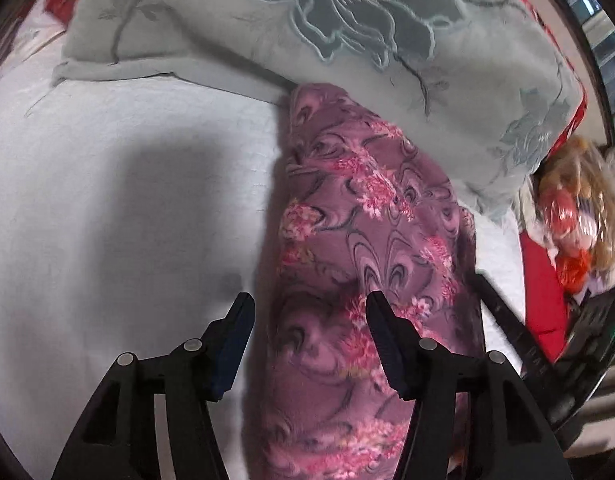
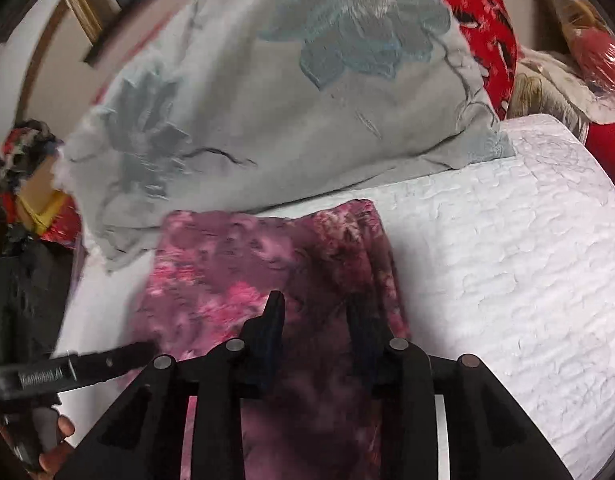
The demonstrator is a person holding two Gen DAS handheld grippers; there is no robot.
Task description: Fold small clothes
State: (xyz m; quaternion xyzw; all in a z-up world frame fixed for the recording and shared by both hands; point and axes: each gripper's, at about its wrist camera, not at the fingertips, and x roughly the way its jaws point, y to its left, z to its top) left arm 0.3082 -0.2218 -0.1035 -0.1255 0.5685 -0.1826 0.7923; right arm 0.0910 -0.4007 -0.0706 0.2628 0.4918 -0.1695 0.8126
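A purple garment with pink flowers (image 1: 359,248) lies folded in a long strip on the white quilted bed (image 1: 107,200), its far end touching a grey pillow. My left gripper (image 1: 307,308) is open and empty above the strip's near part, its right finger (image 1: 387,344) over the cloth and its left finger over the sheet. In the right wrist view the garment (image 2: 247,264) lies under my right gripper (image 2: 315,312), which is open and empty just above it. The other gripper (image 2: 67,368) shows at the left, touching the garment's edge.
A grey pillow with a flower pattern (image 1: 307,32) lies at the head of the bed (image 2: 527,240). A red patterned cushion (image 2: 483,28) and plastic-wrapped items (image 1: 579,208) sit beside it. The right gripper's body (image 1: 555,344) shows at the right edge.
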